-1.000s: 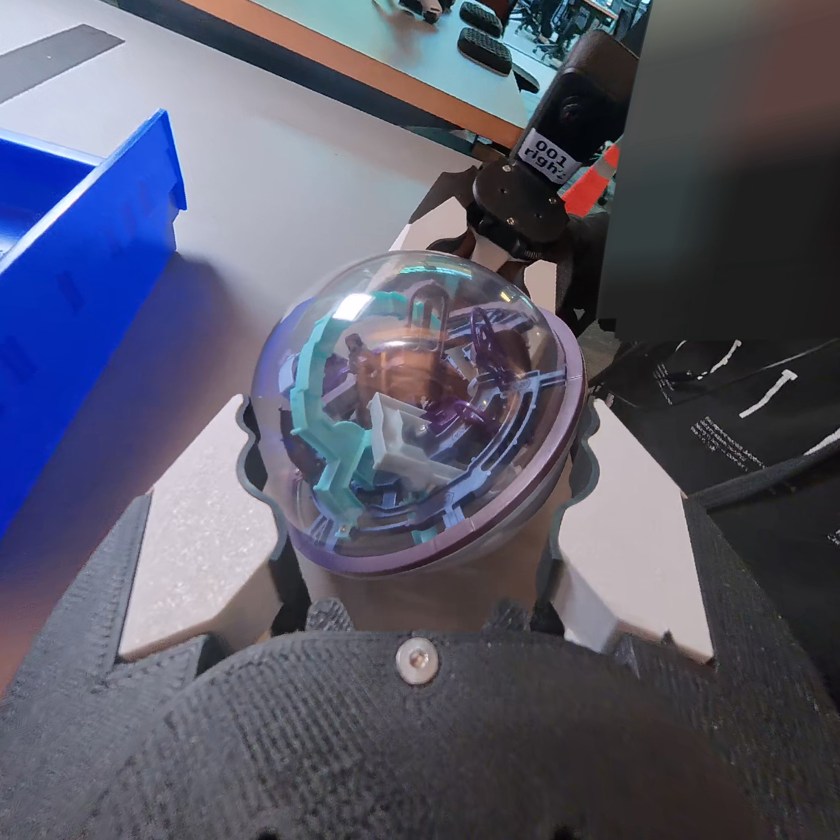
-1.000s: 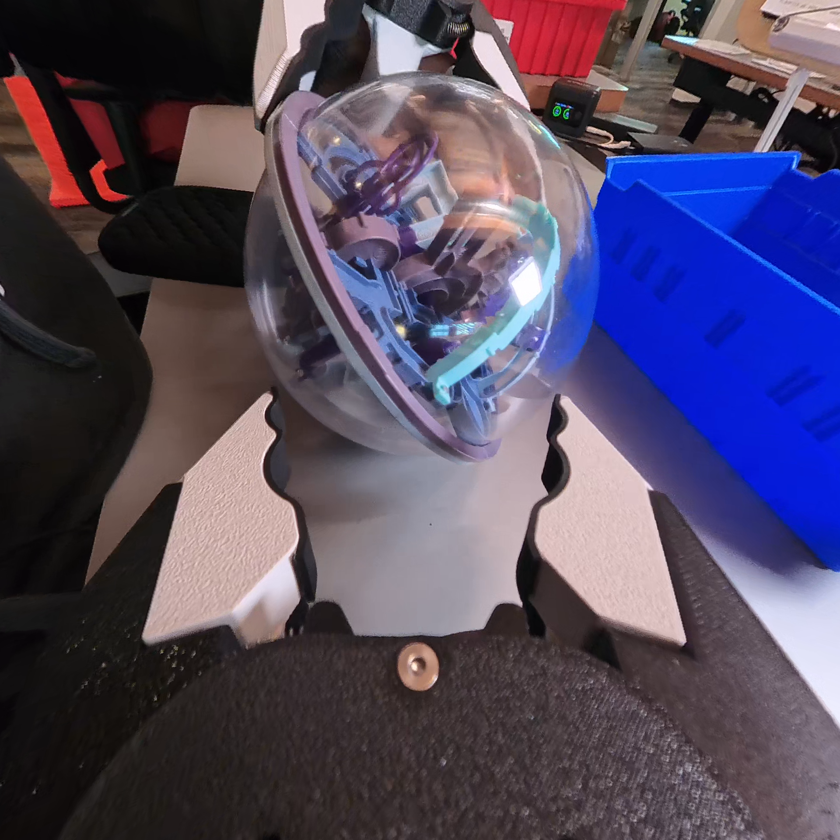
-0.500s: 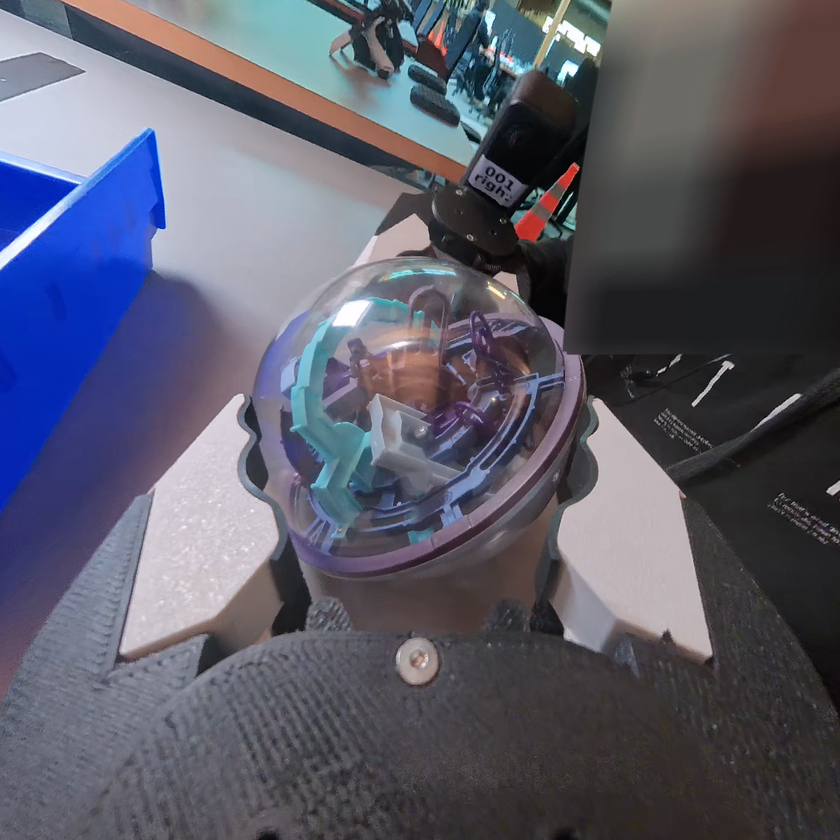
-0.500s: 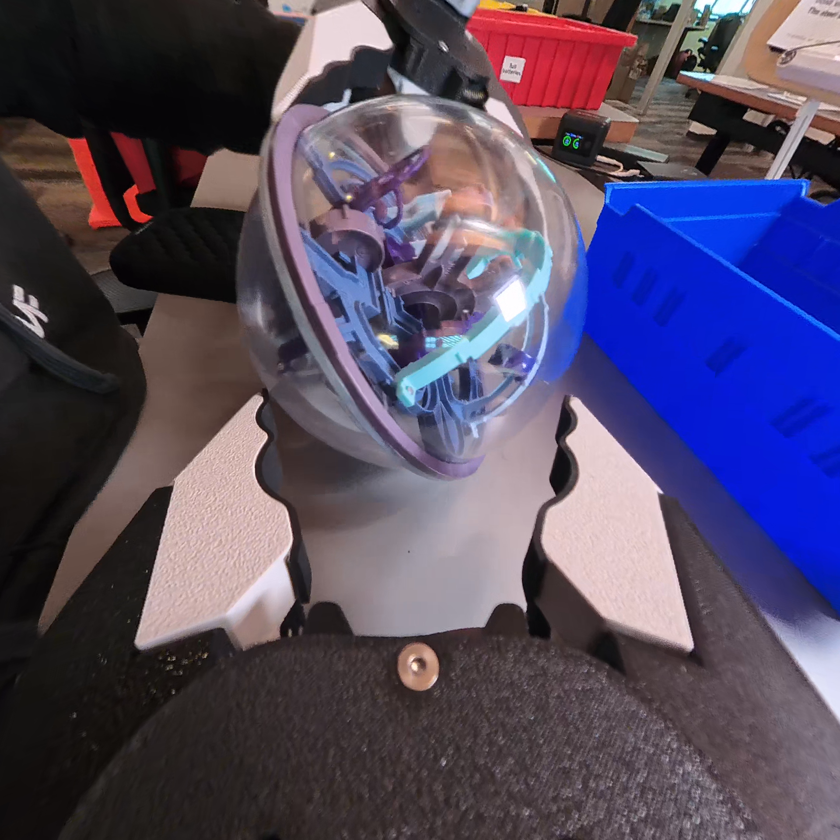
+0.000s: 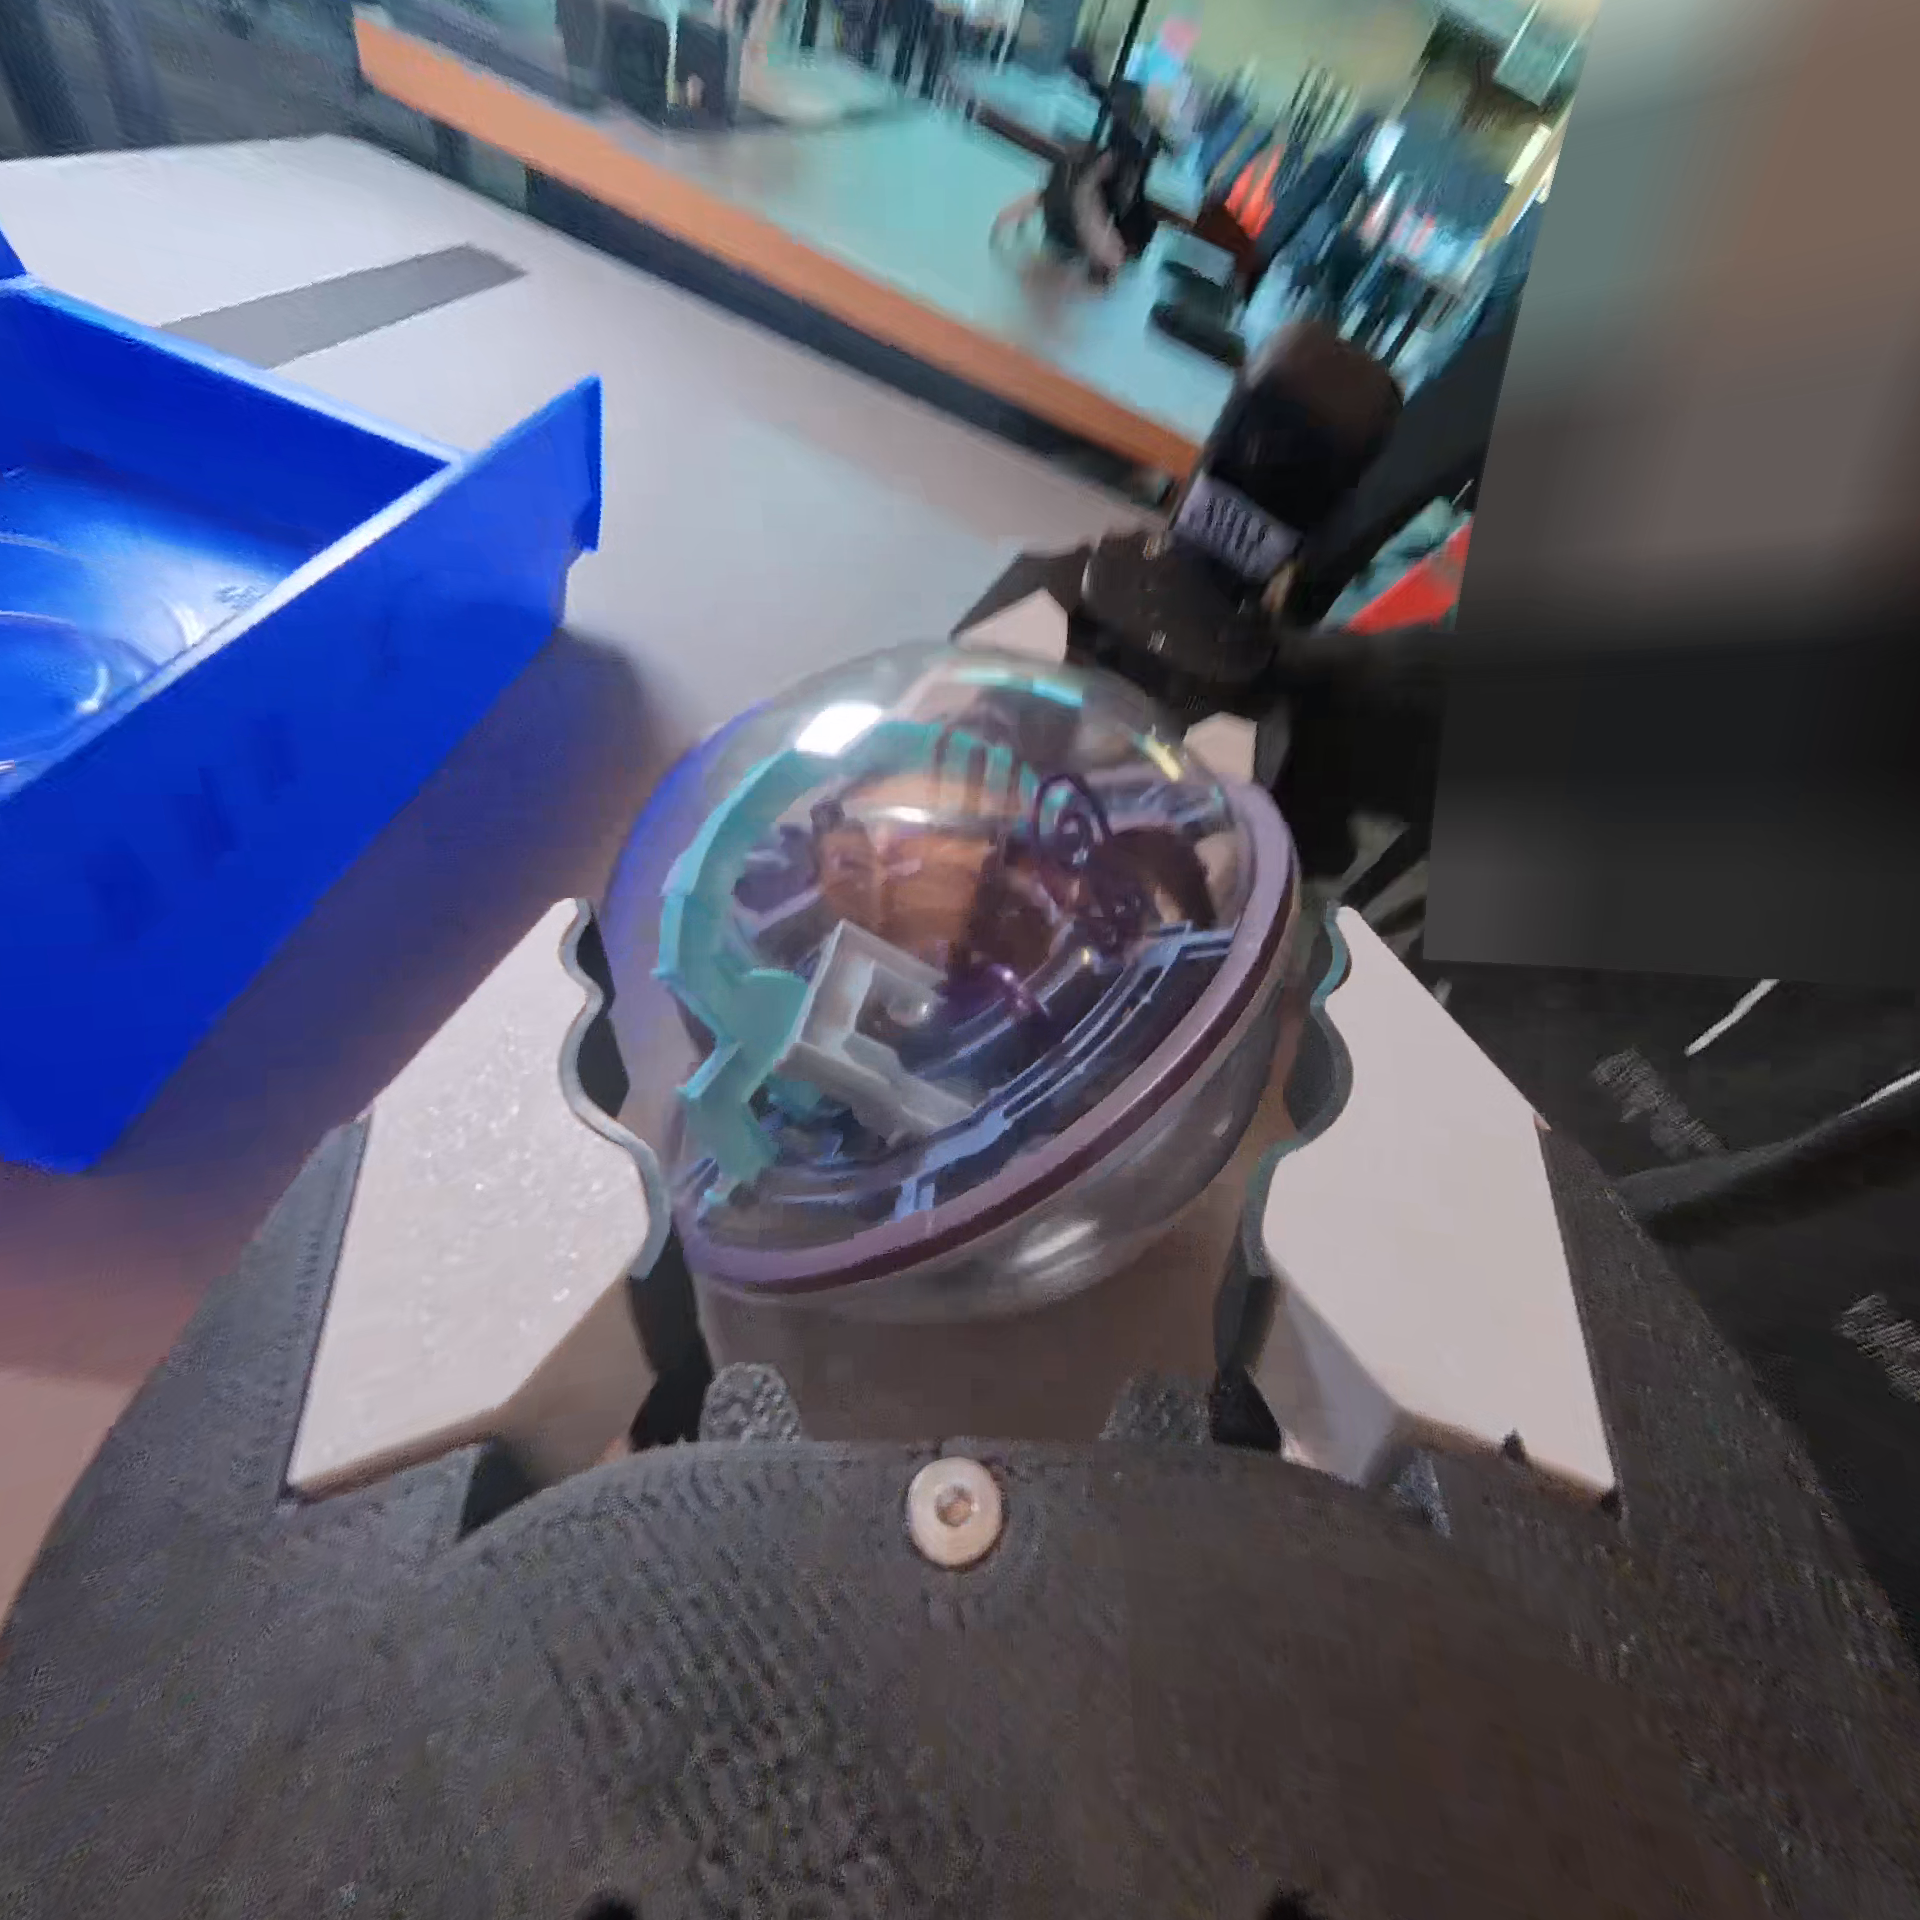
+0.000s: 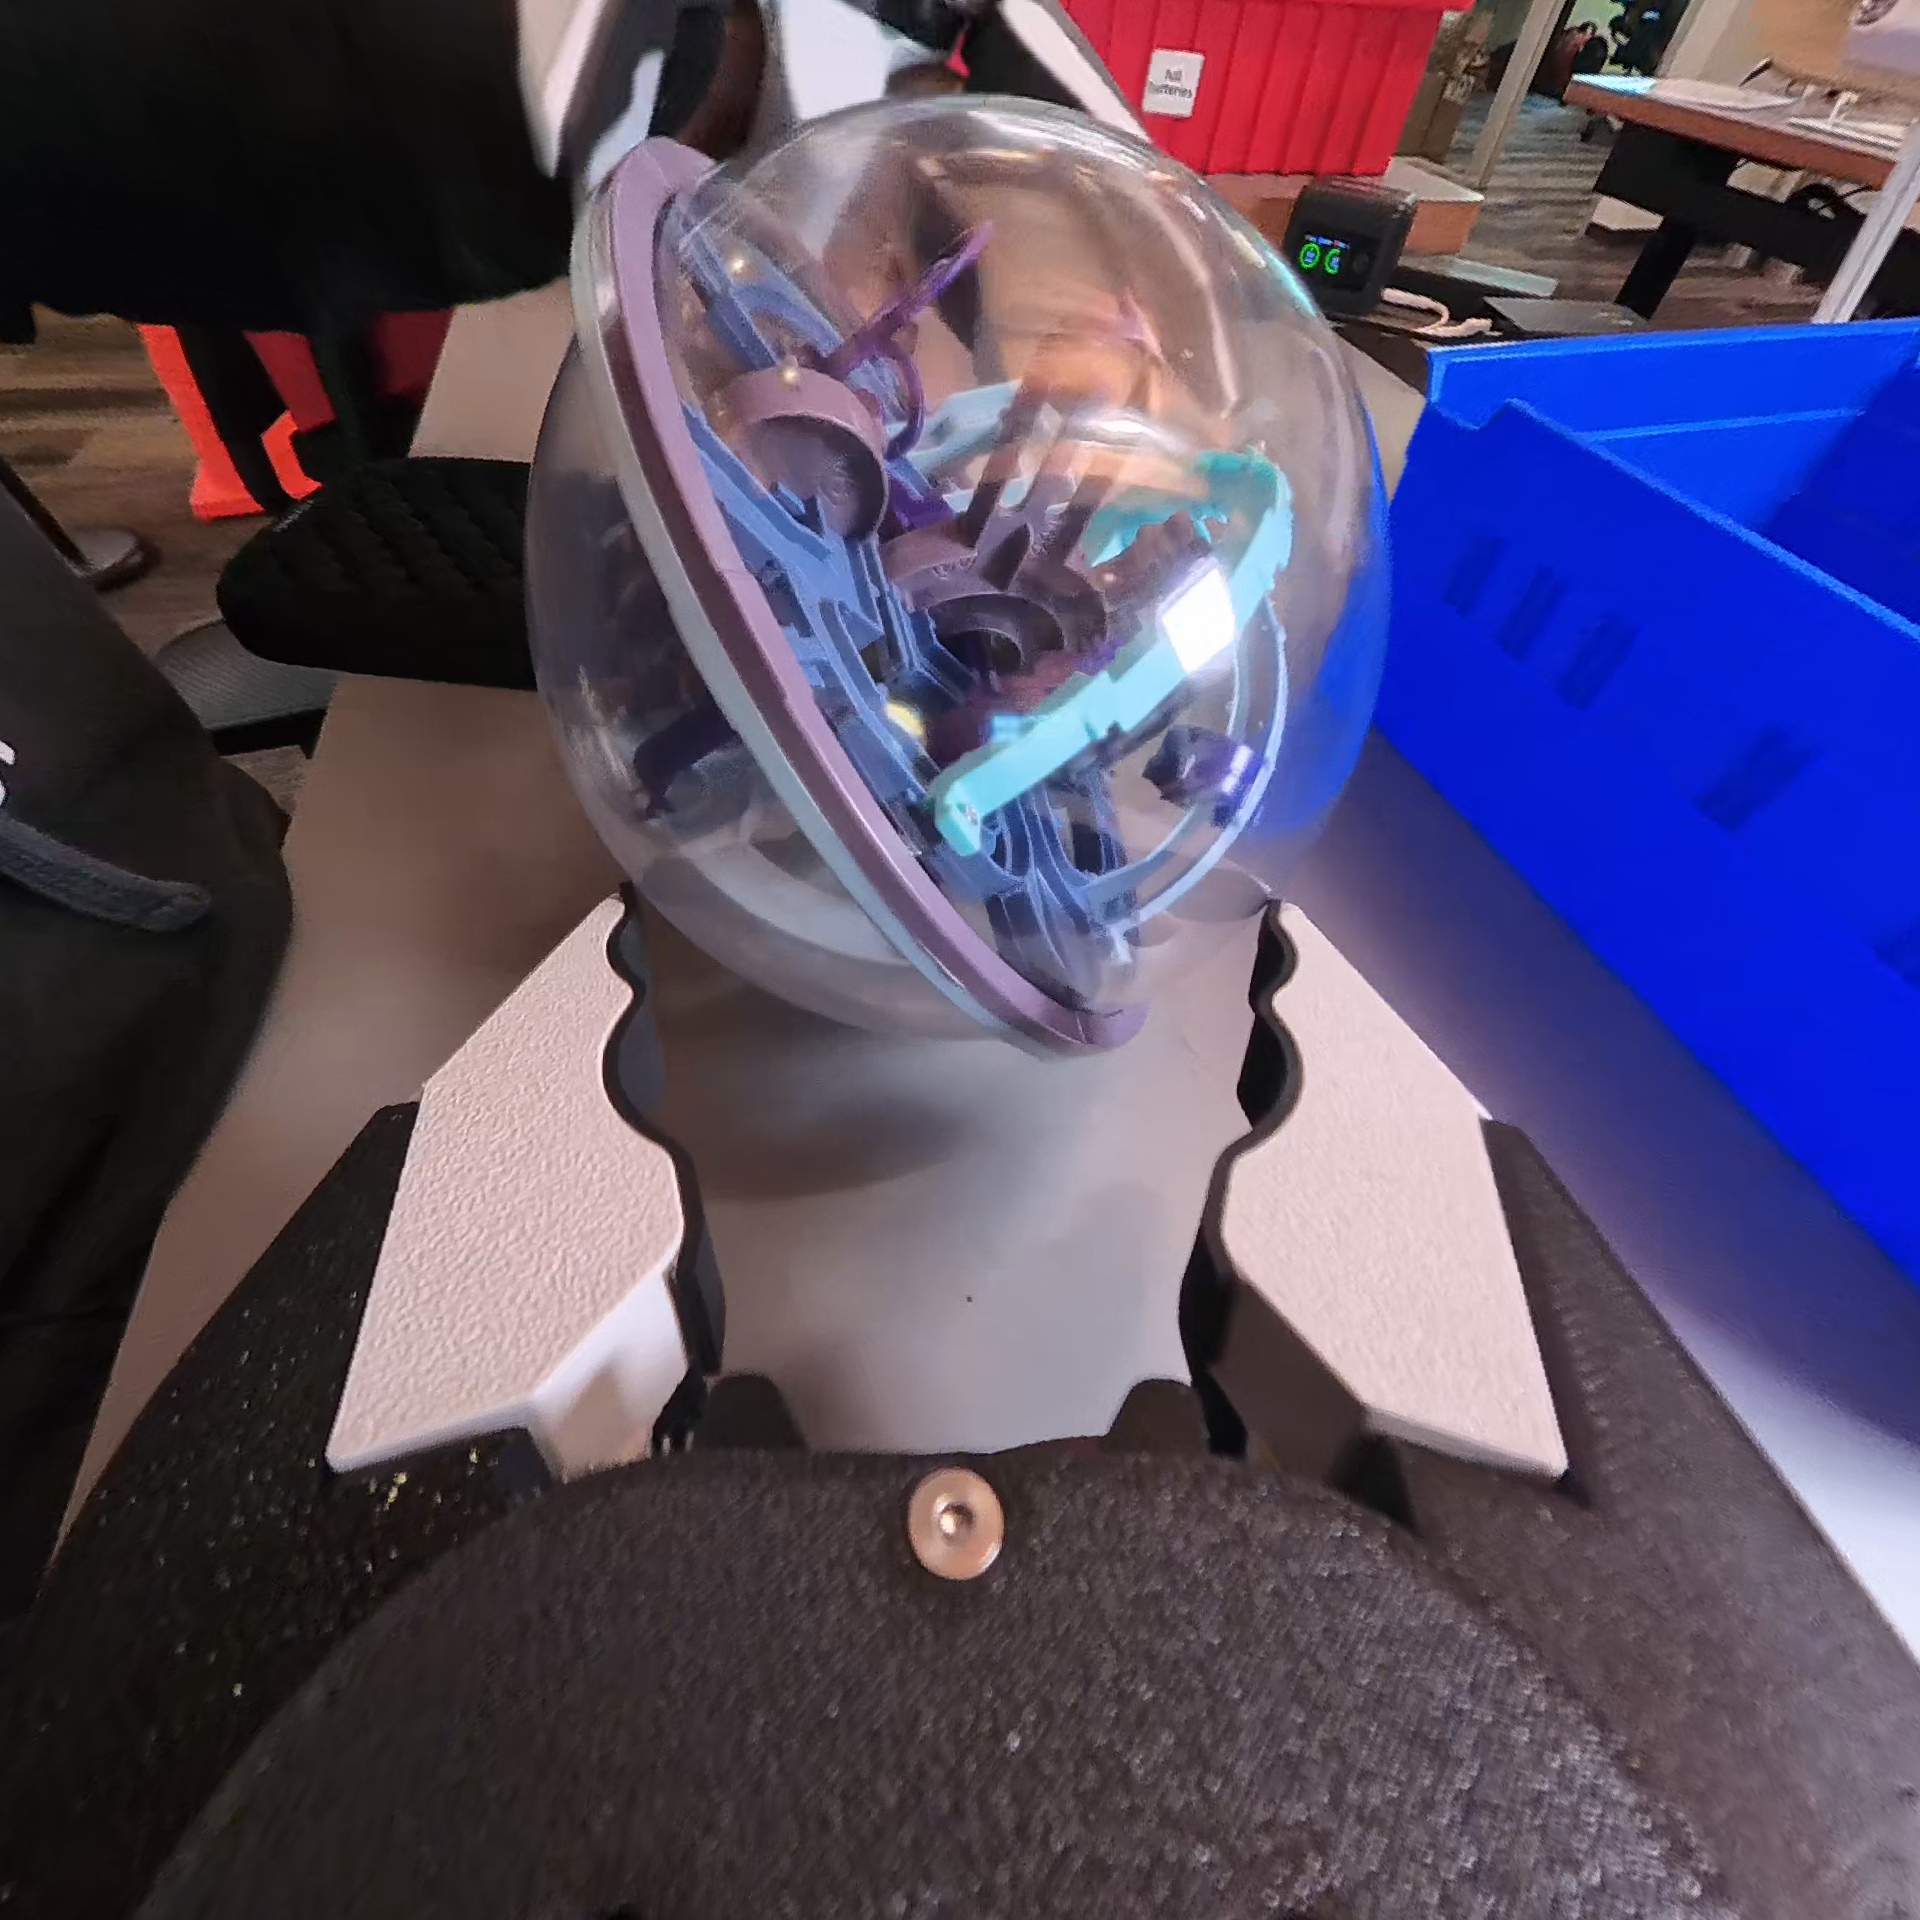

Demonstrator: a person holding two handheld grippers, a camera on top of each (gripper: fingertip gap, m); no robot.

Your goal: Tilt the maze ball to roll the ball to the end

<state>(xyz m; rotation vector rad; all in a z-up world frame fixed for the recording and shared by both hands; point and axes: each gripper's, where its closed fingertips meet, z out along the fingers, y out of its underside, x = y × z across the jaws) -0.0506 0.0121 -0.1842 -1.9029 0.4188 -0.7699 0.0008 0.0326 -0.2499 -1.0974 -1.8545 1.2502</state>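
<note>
Left gripper [image 5: 951,1039] clamped on the maze ball [image 5: 951,977]: two pale, grainy fingers [image 5: 488,1174] spread wide, their wavy dark inner edges pressed against either side of the sphere at its lower half. Right gripper [image 6: 951,925] spread just as wide, two fingertips [image 6: 582,997] meeting the underside of the same maze ball [image 6: 935,561] at its near edge; whether gripping firmly or merely touching, cannot tell. Held up between both grippers, above the grey table [image 5: 810,499], one facing the other across the sphere, the far one seen as a black body [image 5: 1205,603] beyond the dome in the left wrist view. One sphere only: clear, glossy plastic shell in two halves, joined by a dull purple ring tilted on a slant, packed with teal, blue, purple and grey plastic tracks, curved and angular. One small shiny bead [image 6: 902,717] glimpsed among the blue tracks in the right wrist view; whether it is the maze's own ball, cannot tell. One blue plastic bin [image 5: 260,727], straight-walled and open-topped, just beside the sphere on the table [image 6: 436,831]. One red ribbed bin [image 6: 1278,83] farther back. Rough black woven-looking texture on both gripper bodies, one round metal screw at the middle of each.
</note>
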